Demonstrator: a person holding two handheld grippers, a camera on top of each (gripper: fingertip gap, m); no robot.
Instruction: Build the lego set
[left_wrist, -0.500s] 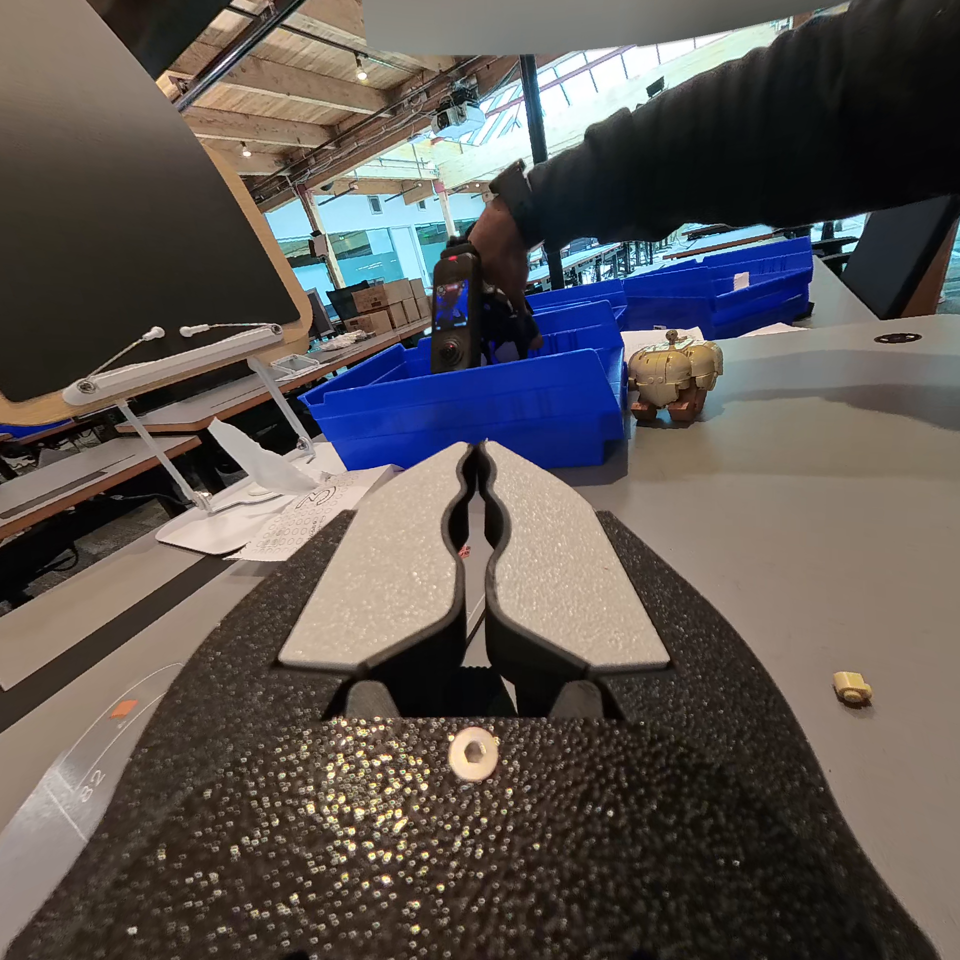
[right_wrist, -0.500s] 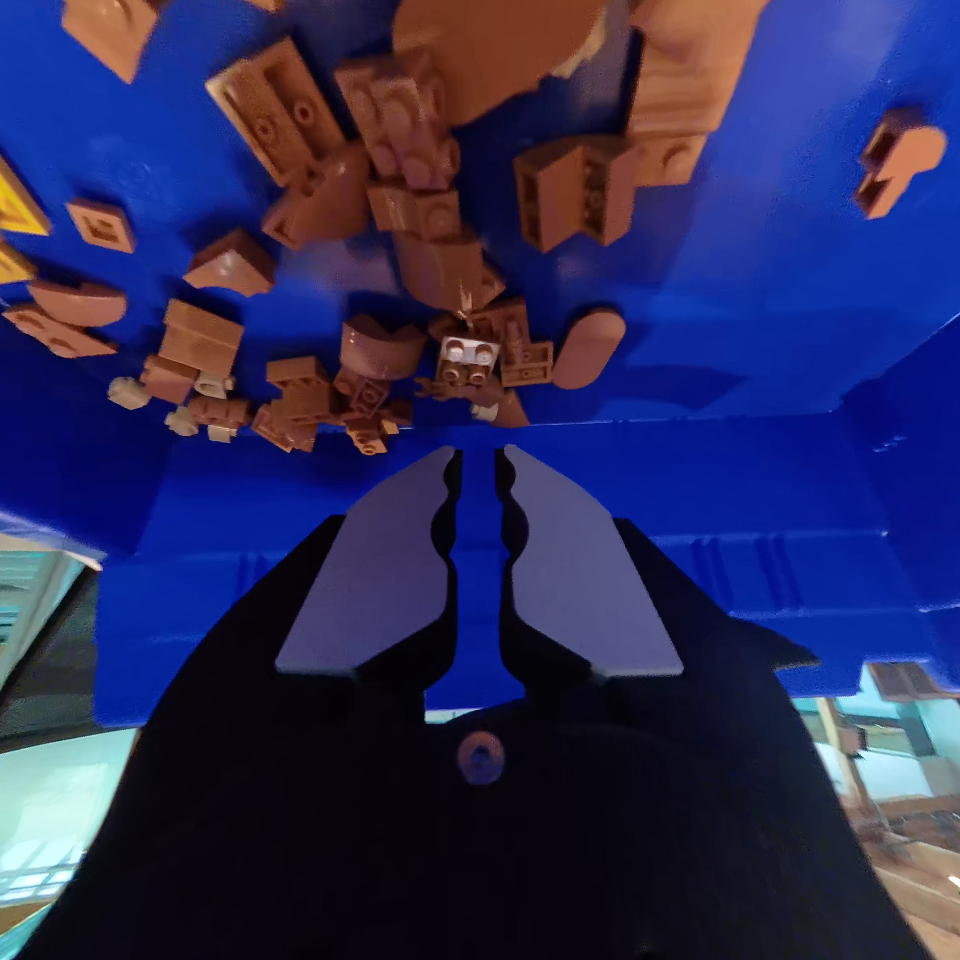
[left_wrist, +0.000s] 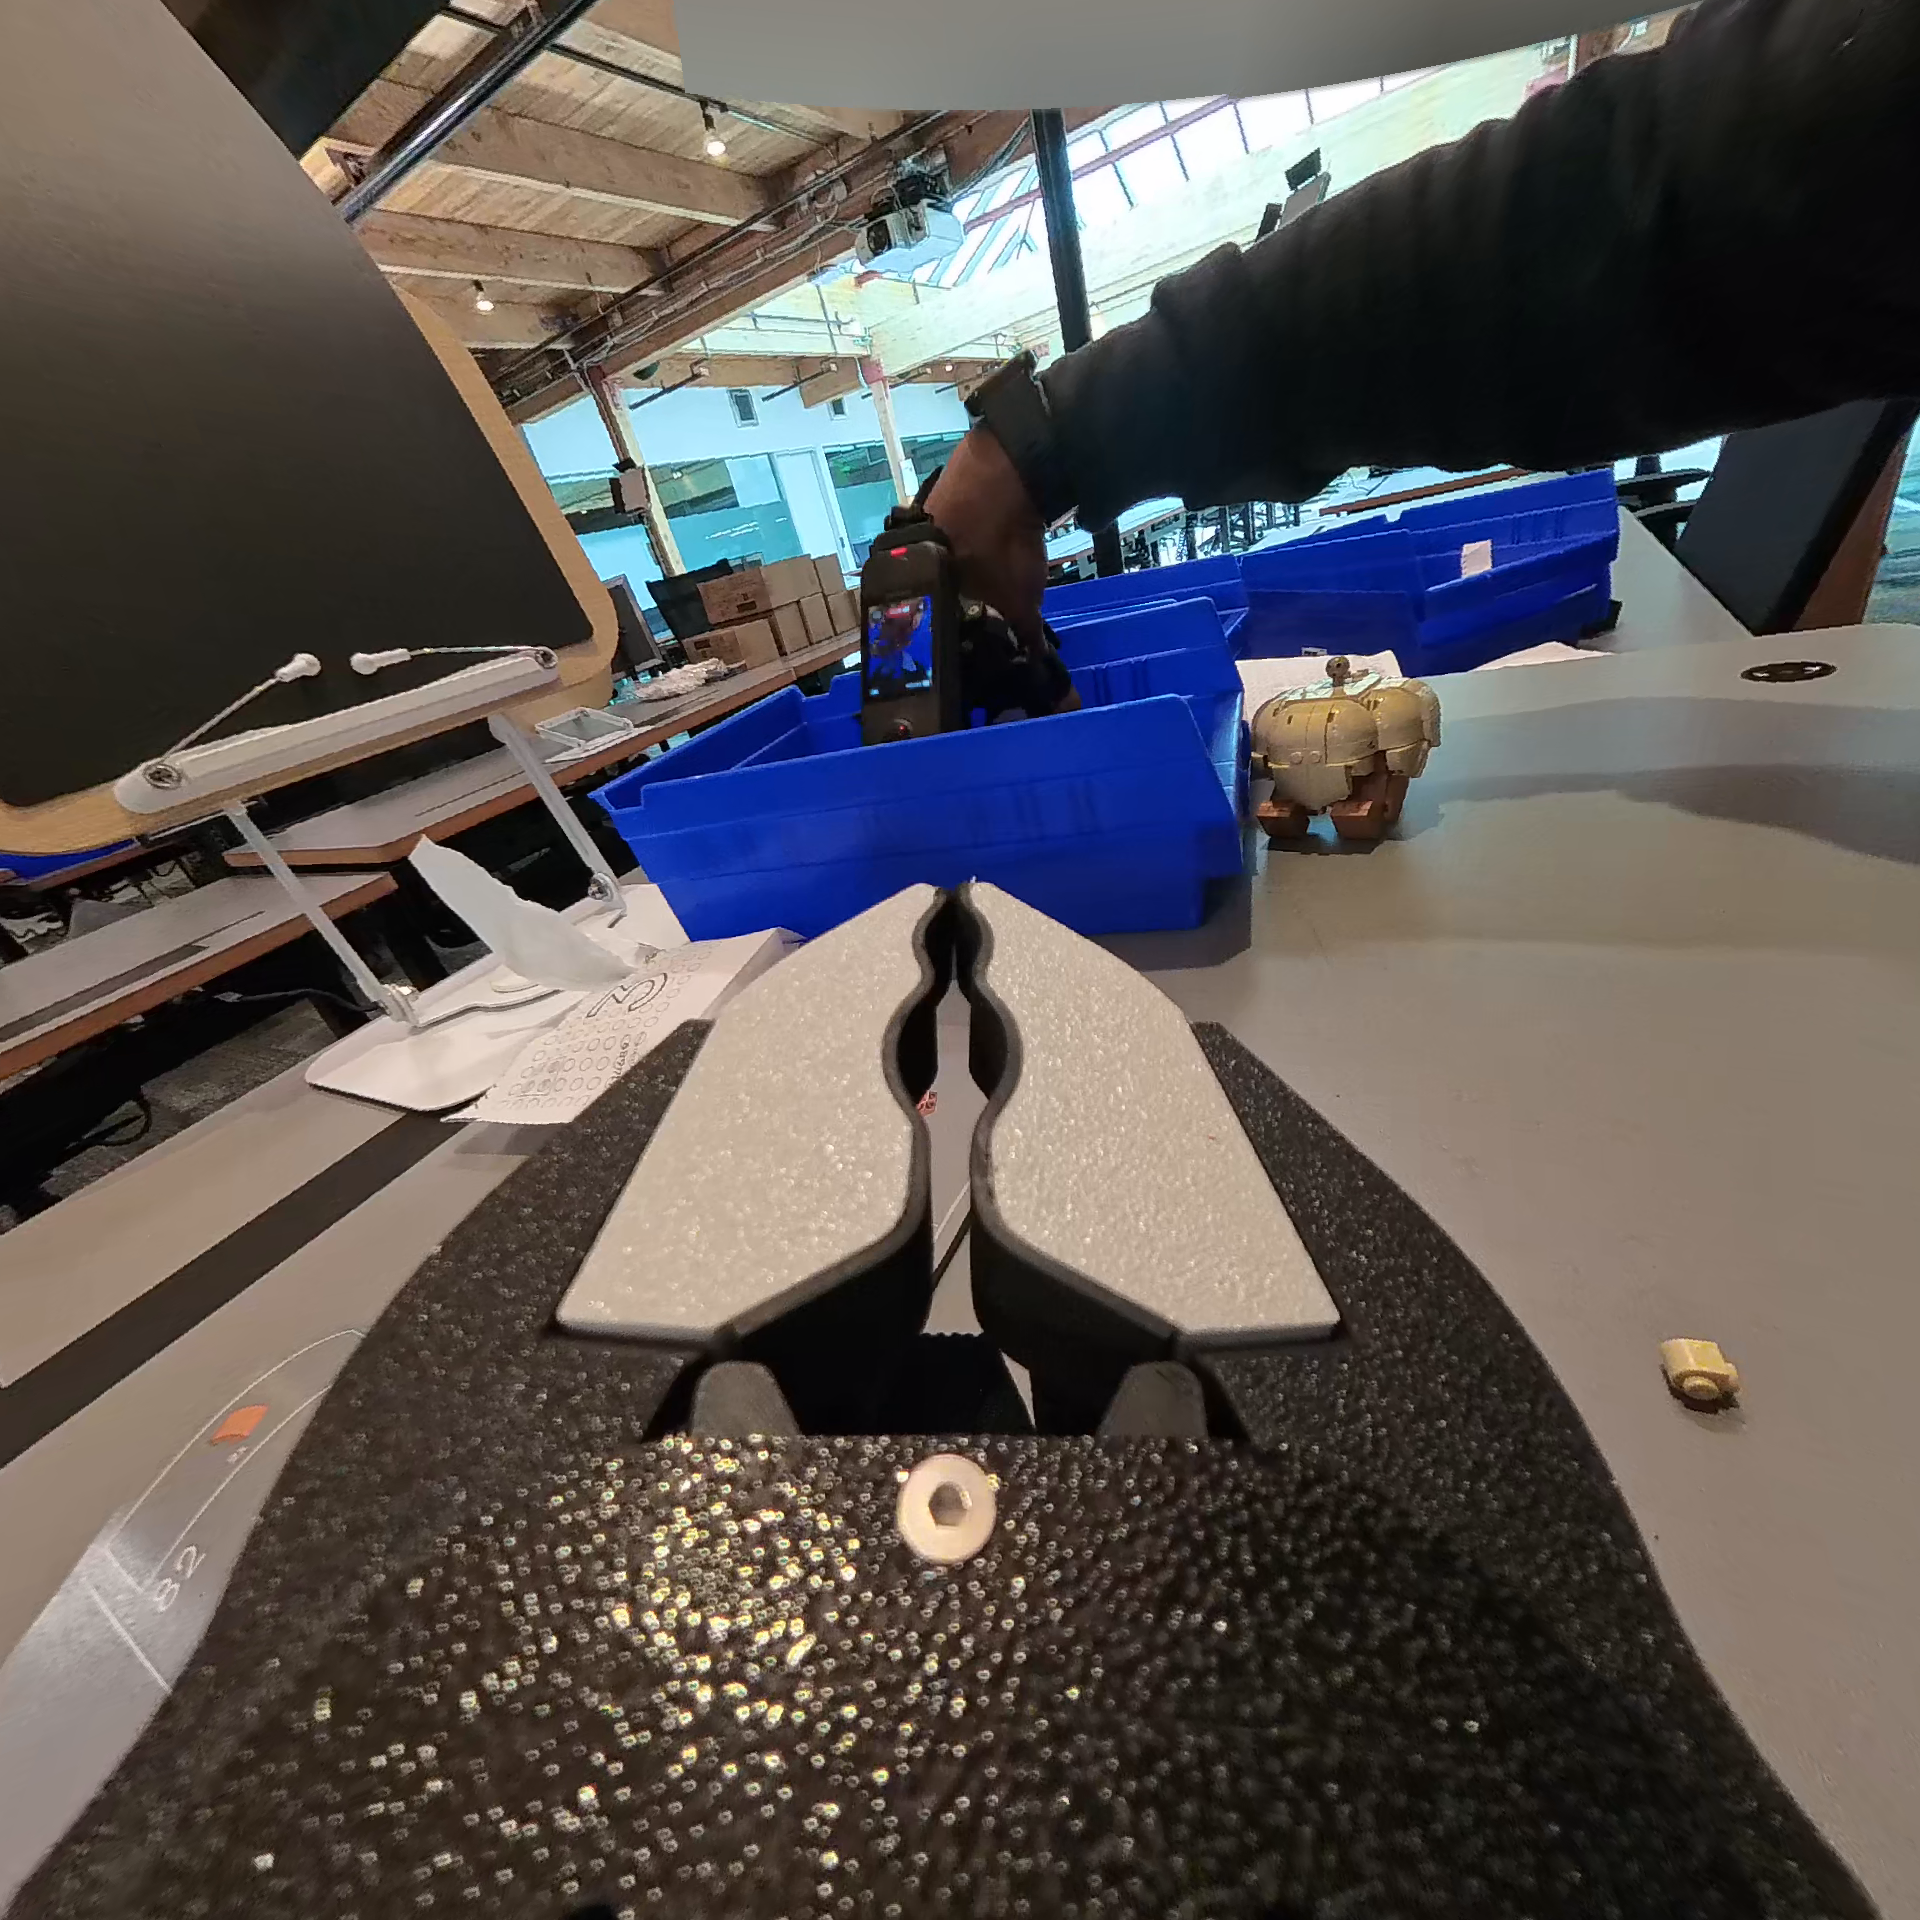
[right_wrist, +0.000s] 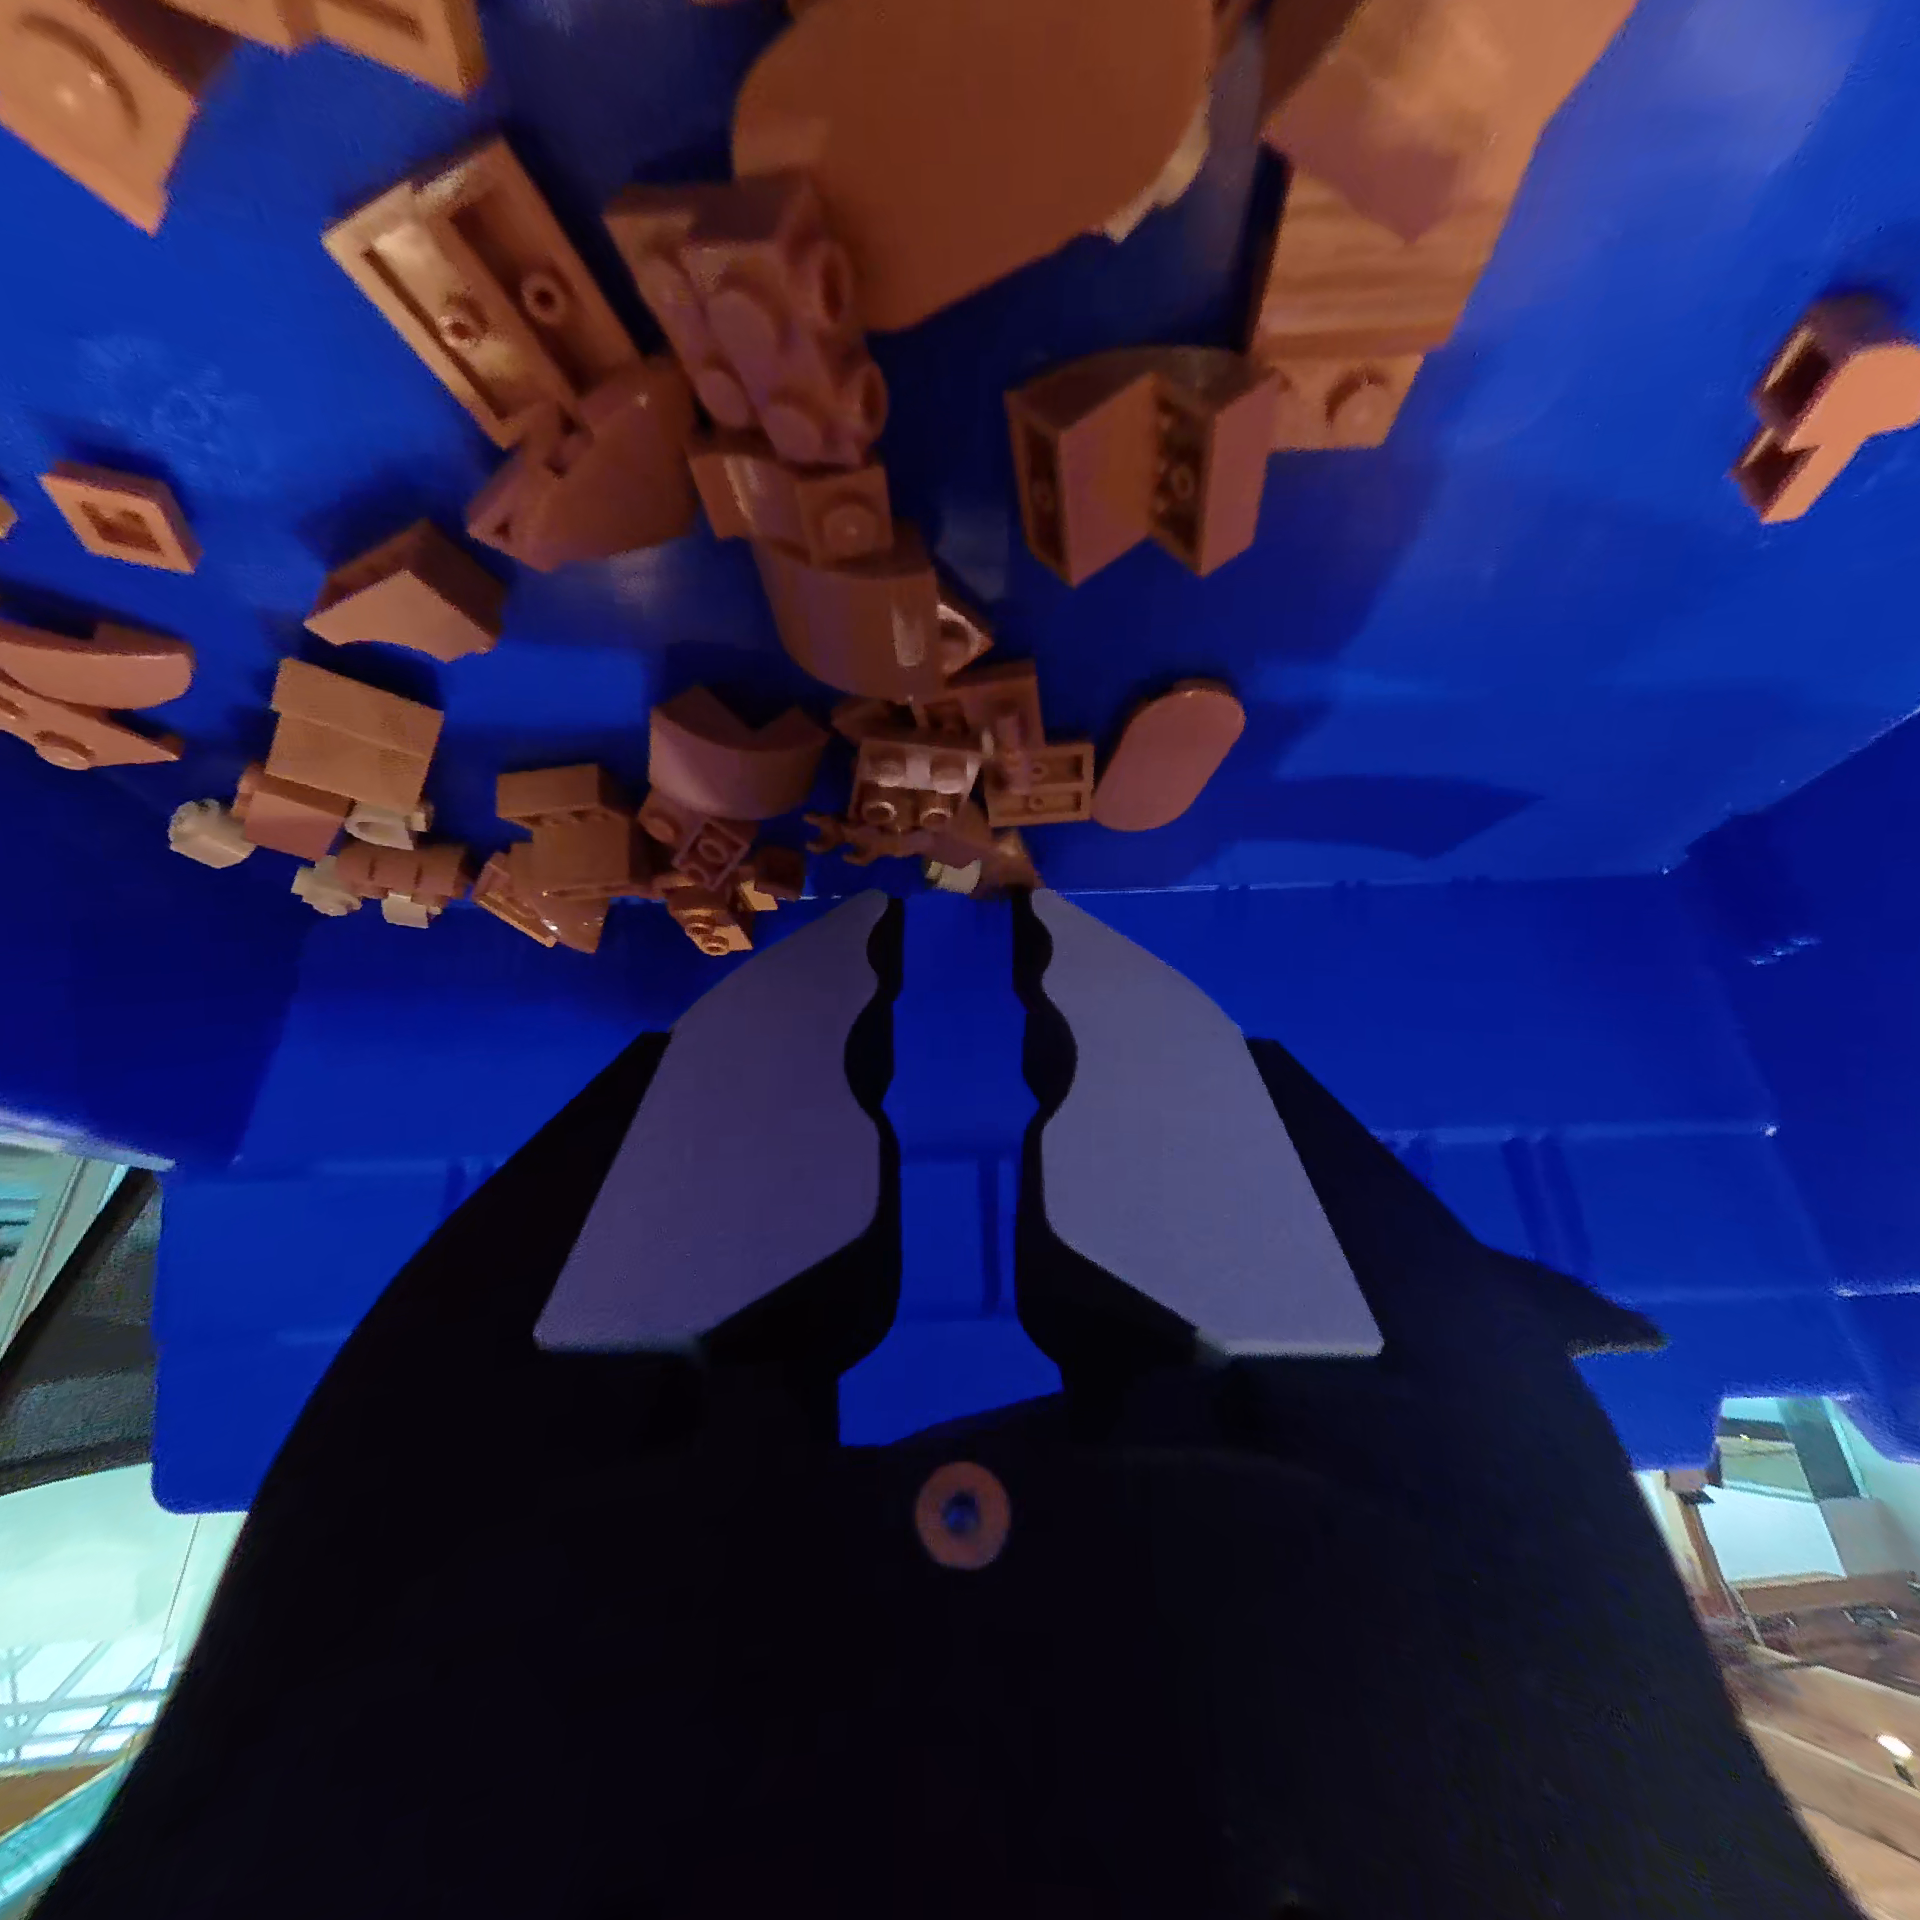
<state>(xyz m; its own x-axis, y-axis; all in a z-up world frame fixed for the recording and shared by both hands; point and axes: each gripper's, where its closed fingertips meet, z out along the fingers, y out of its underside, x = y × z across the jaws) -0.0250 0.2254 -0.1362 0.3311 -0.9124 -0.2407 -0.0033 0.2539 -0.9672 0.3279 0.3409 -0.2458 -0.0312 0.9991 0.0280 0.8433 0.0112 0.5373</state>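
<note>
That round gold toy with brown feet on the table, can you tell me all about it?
The toy looks built from small plastic bricks: rounded tan-gold shells make a bulging body, a small knob sticks up on top, and stubby brown block feet stand on the grey table. It stands upright just right of the blue bin, with white paper behind it.

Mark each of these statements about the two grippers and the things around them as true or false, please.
1. The left gripper has its jaws shut with nothing between them. True.
2. The right gripper holds a brown brick. False: its jaws stand apart, with only the blue bin showing between them.
3. The right gripper reaches into a blue bin of brown bricks. True.
4. The tan model sits inside the bin. False: it stands on the grey table beside the bin.
5. A small tan piece lies on the table. True.
</note>
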